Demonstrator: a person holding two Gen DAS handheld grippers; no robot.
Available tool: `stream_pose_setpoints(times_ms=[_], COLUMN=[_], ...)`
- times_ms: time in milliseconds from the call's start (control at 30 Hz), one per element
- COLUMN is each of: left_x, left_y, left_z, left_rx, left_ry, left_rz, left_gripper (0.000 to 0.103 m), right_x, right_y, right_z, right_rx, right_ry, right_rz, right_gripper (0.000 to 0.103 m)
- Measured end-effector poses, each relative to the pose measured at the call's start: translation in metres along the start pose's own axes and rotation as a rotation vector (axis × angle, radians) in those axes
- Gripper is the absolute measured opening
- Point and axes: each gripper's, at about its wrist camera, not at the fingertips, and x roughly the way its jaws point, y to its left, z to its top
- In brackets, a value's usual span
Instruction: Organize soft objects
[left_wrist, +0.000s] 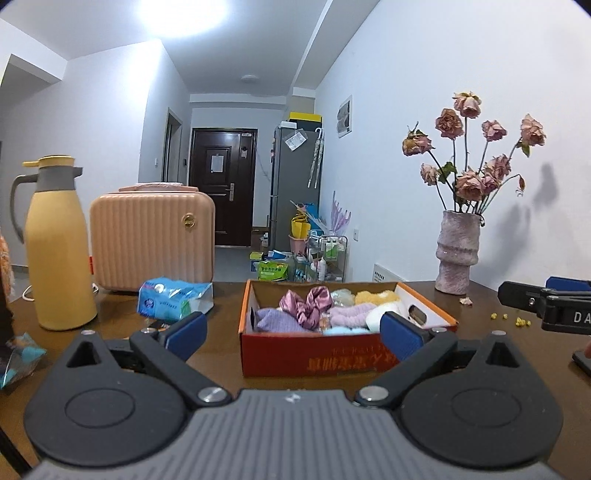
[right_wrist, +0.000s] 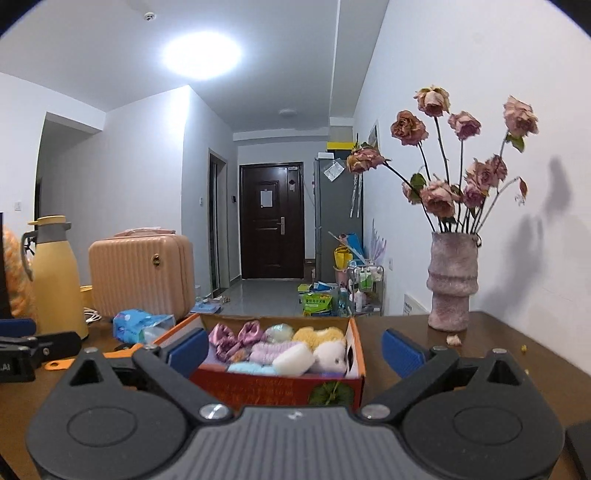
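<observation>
An orange-red cardboard box (left_wrist: 314, 354) (right_wrist: 258, 387) stands on the brown table, packed with soft things. Among them are a purple satin scrunchie (left_wrist: 306, 304) (right_wrist: 236, 338), a lavender cloth (left_wrist: 275, 321), a yellow fluffy piece (left_wrist: 376, 297) (right_wrist: 317, 336), a white sponge (right_wrist: 293, 360) and a light blue piece (right_wrist: 247, 367). My left gripper (left_wrist: 293, 332) faces the box's long side, open, with nothing between its blue pads. My right gripper (right_wrist: 295, 349) faces the box's short end, open and holding nothing. Each gripper shows at the edge of the other's view: the right (left_wrist: 546, 306), the left (right_wrist: 22, 343).
A yellow thermos (left_wrist: 59, 251), a pink hard case (left_wrist: 151, 240) and a blue tissue pack (left_wrist: 173, 301) stand left of the box. A vase of dried roses (left_wrist: 458, 254) (right_wrist: 450, 280) stands at the back right by the wall, with fallen petals and yellow crumbs (left_wrist: 517, 321) nearby.
</observation>
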Motion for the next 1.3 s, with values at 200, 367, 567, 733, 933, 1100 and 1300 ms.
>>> stream_pose_setpoints(times_ms=[200,367,567,733,933,1100,1300], left_x=[-0.049,-0.1,-0.153,-0.174,-0.177,-0.176,-0.177], left_y=[0.002,0.004,0.009,0.006,0.0,0.0,0.001], left_z=[-0.036,-0.071,-0.107,-0.119,-0.114,-0.112,-0.112], left_rx=[-0.008,-0.025,0.004,-0.003,0.006,0.002,-0.001], left_ry=[0.021,0.054,0.07,0.096,0.076,0.072,0.071], left_rz=[0.002,0.015,0.05,0.014,0.003,0.007,0.01], left_gripper=[0.102,0.103,0.103,0.103,0.103,0.103,0.103], right_x=[-0.054,-0.106,-0.164,-0.187,-0.188,-0.188,-0.185], right_y=[0.016,0.029,0.046,0.061,0.071,0.069,0.069], right_z=[-0.038,-0.067,-0.114,-0.134,-0.128,-0.128,-0.126], right_rx=[-0.018,-0.01,-0.005,-0.007,-0.047,-0.04,-0.042], right_ry=[0.017,0.032,0.065,0.093,0.063,0.071,0.076], right_rz=[0.001,-0.002,0.004,0.031,0.034,0.029,0.031], right_gripper=[0.101,0.102,0.103,0.103,0.103,0.103,0.103])
